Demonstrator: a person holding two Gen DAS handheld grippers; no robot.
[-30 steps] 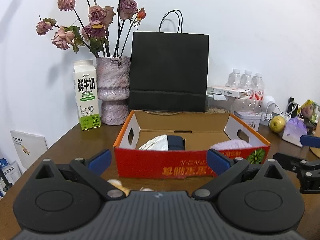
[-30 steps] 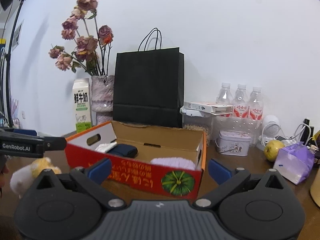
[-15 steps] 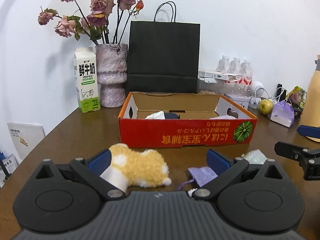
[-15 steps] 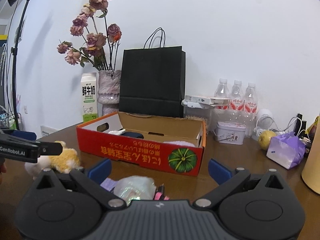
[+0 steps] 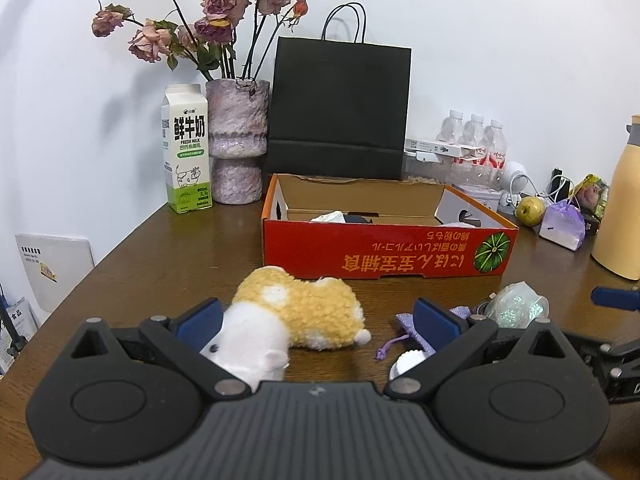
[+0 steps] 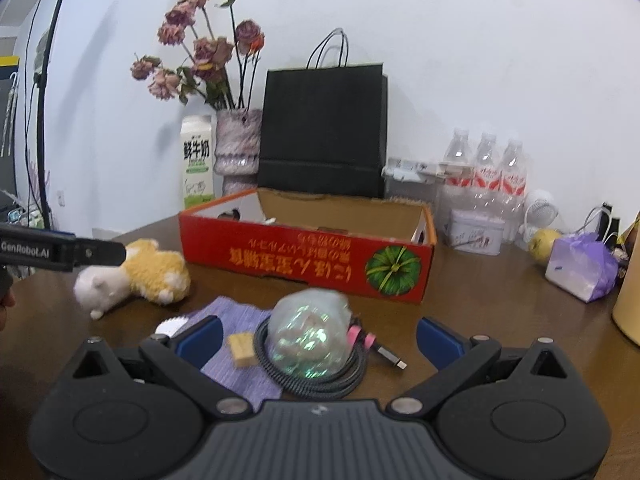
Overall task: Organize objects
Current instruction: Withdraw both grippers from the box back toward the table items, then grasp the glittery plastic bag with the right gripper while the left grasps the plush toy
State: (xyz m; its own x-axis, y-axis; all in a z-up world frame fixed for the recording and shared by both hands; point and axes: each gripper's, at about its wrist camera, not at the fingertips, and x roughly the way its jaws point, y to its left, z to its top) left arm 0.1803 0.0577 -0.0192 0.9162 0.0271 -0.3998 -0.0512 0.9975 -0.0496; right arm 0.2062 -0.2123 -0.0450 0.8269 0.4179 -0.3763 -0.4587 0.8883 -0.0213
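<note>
**Both grippers spread above loose items before the box**

Left gripper: jaws spread wide, empty, the plush toy lying on the table between them. Right gripper: jaws spread, empty, over the iridescent pouch, coiled cable and purple cloth. Beyond stands the red cardboard box, open-topped, with items inside. Behind it, a black paper bag.

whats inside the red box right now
Over the red box's front wall, the left wrist view shows something white, a dark item beside it, and a pale object at the right end. The wall hides the floor and the rest of each item.
</note>
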